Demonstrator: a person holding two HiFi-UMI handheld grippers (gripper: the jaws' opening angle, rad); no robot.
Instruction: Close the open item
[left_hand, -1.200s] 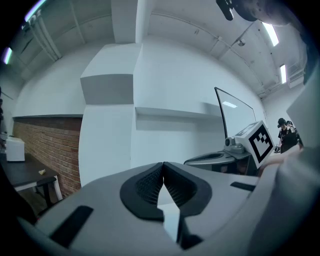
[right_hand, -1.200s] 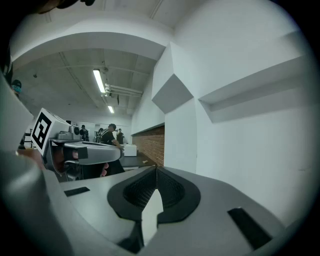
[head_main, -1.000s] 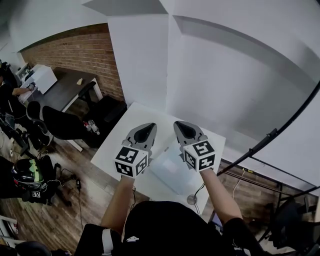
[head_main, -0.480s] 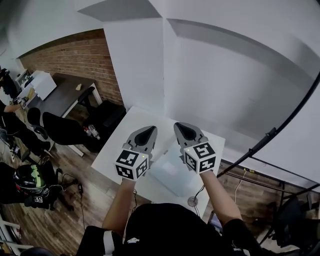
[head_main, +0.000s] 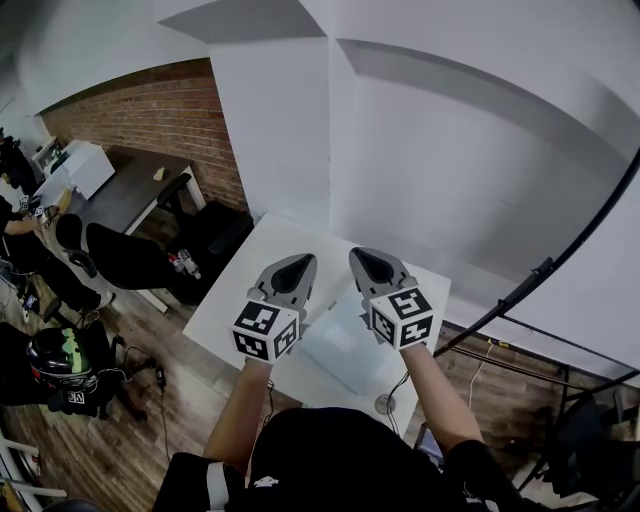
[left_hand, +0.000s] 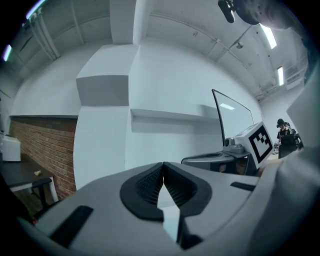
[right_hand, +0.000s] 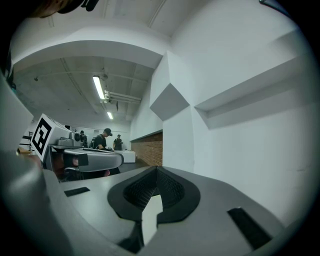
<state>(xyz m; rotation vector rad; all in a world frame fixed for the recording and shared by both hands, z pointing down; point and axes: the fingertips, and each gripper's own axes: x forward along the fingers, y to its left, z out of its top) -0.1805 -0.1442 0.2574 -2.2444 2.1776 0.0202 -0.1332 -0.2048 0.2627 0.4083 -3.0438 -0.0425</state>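
Observation:
In the head view a pale rectangular item (head_main: 341, 343) lies on a small white table (head_main: 232, 296); whether it is open I cannot tell, as my hands cover part of it. My left gripper (head_main: 299, 262) and right gripper (head_main: 361, 254) hover side by side above the table, both pointing away from me at the white wall. Each is shut with nothing between its jaws. The left gripper view shows the left gripper (left_hand: 163, 164) with its tips touching, and the right gripper's marker cube (left_hand: 260, 142) beside it. In the right gripper view the right gripper (right_hand: 156, 169) is likewise shut.
A white wall with a boxed column (head_main: 280, 130) rises just behind the table. To the left are a brick wall (head_main: 150, 110), a dark desk (head_main: 130, 185), black chairs (head_main: 125, 252) and a helmet (head_main: 60, 355) on the wooden floor. A black curved rod (head_main: 545, 265) runs along the right.
Both grippers hold almost the same place above the table and stay shut. The head view has shifted slightly, and a person at the far left has moved.

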